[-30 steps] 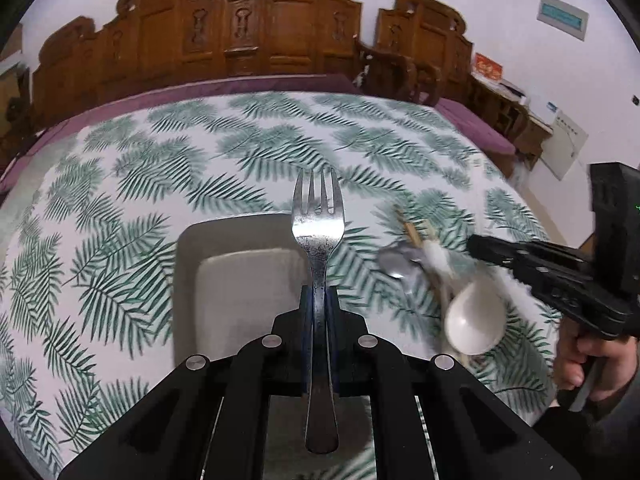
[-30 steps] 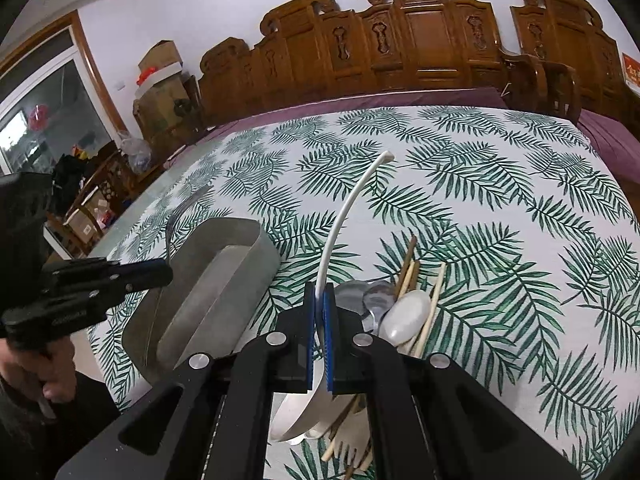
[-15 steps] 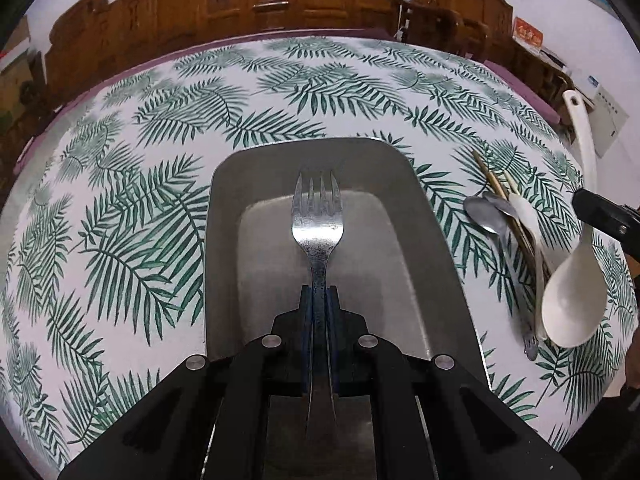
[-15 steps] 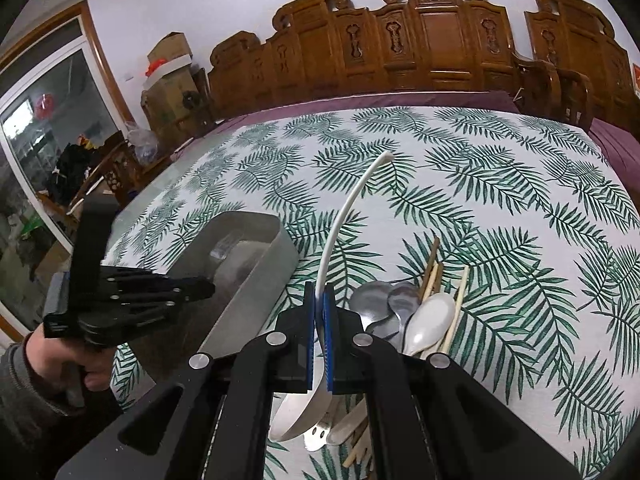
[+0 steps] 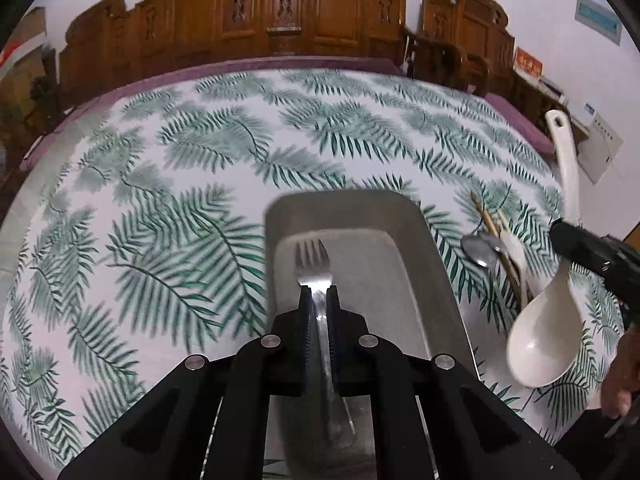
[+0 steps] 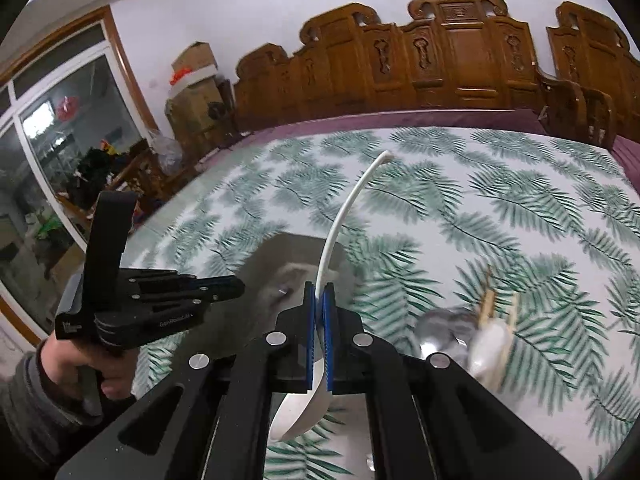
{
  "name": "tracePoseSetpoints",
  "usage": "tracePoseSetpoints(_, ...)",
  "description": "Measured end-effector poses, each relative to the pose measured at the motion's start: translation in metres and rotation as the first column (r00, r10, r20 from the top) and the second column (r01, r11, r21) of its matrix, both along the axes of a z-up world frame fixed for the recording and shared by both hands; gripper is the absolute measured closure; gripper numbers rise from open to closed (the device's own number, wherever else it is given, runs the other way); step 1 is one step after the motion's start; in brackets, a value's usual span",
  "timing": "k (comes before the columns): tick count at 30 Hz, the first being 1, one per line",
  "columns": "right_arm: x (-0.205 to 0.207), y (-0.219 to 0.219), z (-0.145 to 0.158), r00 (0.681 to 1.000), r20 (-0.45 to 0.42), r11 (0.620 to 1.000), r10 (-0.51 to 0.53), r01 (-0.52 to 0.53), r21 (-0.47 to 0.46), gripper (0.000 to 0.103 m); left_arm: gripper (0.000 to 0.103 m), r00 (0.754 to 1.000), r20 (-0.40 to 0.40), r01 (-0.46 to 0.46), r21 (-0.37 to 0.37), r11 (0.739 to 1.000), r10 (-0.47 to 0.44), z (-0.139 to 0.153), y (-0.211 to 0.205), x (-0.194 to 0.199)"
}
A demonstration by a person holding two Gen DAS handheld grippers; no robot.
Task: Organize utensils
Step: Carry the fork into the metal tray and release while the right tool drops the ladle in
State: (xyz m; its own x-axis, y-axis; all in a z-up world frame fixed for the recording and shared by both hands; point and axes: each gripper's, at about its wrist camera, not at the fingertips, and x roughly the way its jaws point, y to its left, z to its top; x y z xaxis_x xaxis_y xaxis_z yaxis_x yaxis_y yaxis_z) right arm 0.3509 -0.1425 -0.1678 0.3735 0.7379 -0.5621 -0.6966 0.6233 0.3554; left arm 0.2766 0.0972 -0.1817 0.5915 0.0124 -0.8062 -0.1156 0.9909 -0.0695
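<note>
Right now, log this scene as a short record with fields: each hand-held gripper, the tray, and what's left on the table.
left hand-held gripper: shut on metal fork, tines forward, over the tray
right hand-held gripper: shut on white ladle, gripped on its handle, bowl hanging down
tray: grey metal, rectangular, on the leaf-print tablecloth
loose utensils: metal spoons, chopsticks and a white spoon, piled right of the tray

Carved wooden chairs (image 5: pixel 280 8) behind leaf-print tablecloth (image 5: pixel 160 200); cardboard boxes (image 6: pixel 196 80).
</note>
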Motion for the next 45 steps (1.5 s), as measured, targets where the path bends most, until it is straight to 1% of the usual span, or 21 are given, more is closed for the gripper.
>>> tracePoseSetpoints(3,0.000,0.020,0.000,0.999,-0.024,0.999,0.030,-0.030,0.028,0.098,0.097,1.000,0.025,-0.012,0.004,1.000,0.012,0.009,0.008,-0.006)
tracePoseSetpoints(5,-0.003,0.034,-0.004,0.998,-0.032,0.999,0.049,-0.049,0.021,0.098,0.097,0.999,0.037,-0.022,0.006,1.000,0.022,0.012,0.013,-0.009)
tracePoseSetpoints(9,-0.006,0.062,-0.023,0.995,-0.062,0.996,0.077,-0.079,-0.030,0.098,0.097,0.998,0.048,-0.039,-0.002,0.999,0.039,0.016,0.021,-0.011)
tracePoseSetpoints(13,-0.009,0.078,-0.040,0.988,-0.109,0.991,0.106,-0.114,-0.065,0.098,0.097,0.997,0.056,-0.046,0.003,0.999,0.046,0.017,0.024,-0.013)
tracePoseSetpoints(14,-0.009,0.080,-0.044,0.988,-0.114,0.990,0.108,-0.117,-0.077,0.097,0.097,0.997,0.057,-0.046,0.002,0.999,0.046,0.018,0.025,-0.013)
tracePoseSetpoints(16,-0.010,0.083,-0.047,0.988,-0.111,0.989,0.104,-0.115,-0.096,0.092,0.097,0.997,0.061,-0.046,0.003,0.999,0.046,0.019,0.025,-0.014)
tracePoseSetpoints(23,-0.008,0.063,-0.038,0.993,-0.083,0.993,0.079,-0.086,-0.084,0.092,0.097,0.997,0.081,-0.018,0.001,1.000,0.018,0.023,0.013,-0.017)
tracePoseSetpoints(25,-0.007,0.051,-0.031,0.997,-0.057,0.994,0.058,-0.063,-0.084,0.092,0.097,0.996,0.087,-0.003,-0.001,1.000,0.003,0.024,0.007,-0.017)
tracePoseSetpoints(29,-0.003,0.014,-0.014,1.000,0.001,0.995,-0.024,0.024,-0.098,0.092,0.095,0.995,0.100,0.033,-0.011,0.999,-0.032,0.027,-0.008,-0.018)
tracePoseSetpoints(30,-0.002,0.003,-0.011,0.999,0.016,0.993,-0.050,0.051,-0.109,0.092,0.093,0.994,0.103,0.043,-0.013,0.999,-0.041,0.027,-0.012,-0.017)
tracePoseSetpoints(32,0.002,-0.016,-0.006,0.995,0.035,0.987,-0.099,0.102,-0.126,0.092,0.080,0.992,0.110,0.059,-0.017,0.998,-0.057,0.029,-0.020,-0.018)
tracePoseSetpoints(34,0.004,-0.035,-0.002,0.988,0.056,0.978,-0.143,0.150,-0.147,0.092,0.077,0.990,0.119,0.078,-0.016,0.997,-0.076,0.032,-0.029,-0.018)
tracePoseSetpoints(35,0.006,-0.041,-0.002,0.985,0.059,0.974,-0.159,0.166,-0.154,0.092,0.070,0.989,0.121,0.082,-0.017,0.996,-0.080,0.032,-0.031,-0.018)
tracePoseSetpoints(36,0.007,-0.048,-0.002,0.983,0.060,0.971,-0.174,0.181,-0.158,0.092,0.066,0.989,0.125,0.088,-0.022,0.996,-0.084,0.033,-0.035,-0.018)
tracePoseSetpoints(37,0.006,-0.054,-0.003,0.980,0.060,0.967,-0.188,0.196,-0.162,0.092,0.060,0.988,0.129,0.093,-0.026,0.995,-0.089,0.034,-0.038,-0.017)
tracePoseSetpoints(39,0.006,-0.064,-0.009,0.974,0.057,0.958,-0.218,0.225,-0.180,0.092,0.053,0.986,0.133,0.101,-0.027,0.994,-0.097,0.035,-0.044,-0.017)
tracePoseSetpoints(41,0.006,-0.070,-0.018,0.970,0.055,0.949,-0.235,0.242,-0.204,0.087,0.040,0.984,0.142,0.111,-0.015,0.994,-0.108,0.036,-0.052,-0.016)
tracePoseSetpoints(42,0.006,-0.071,-0.023,0.969,0.053,0.945,-0.240,0.246,-0.218,0.082,0.038,0.982,0.146,0.118,0.002,0.993,-0.117,0.036,-0.057,-0.016)
tracePoseSetpoints(43,0.007,-0.069,-0.028,0.969,0.051,0.941,-0.241,0.246,-0.232,0.082,0.036,0.981,0.148,0.122,0.012,0.992,-0.122,0.036,-0.060,-0.016)
tracePoseSetpoints(45,0.009,-0.070,-0.038,0.969,0.040,0.936,-0.244,0.247,-0.251,0.082,0.036,0.980,0.148,0.133,0.026,0.991,-0.136,0.035,-0.066,-0.015)
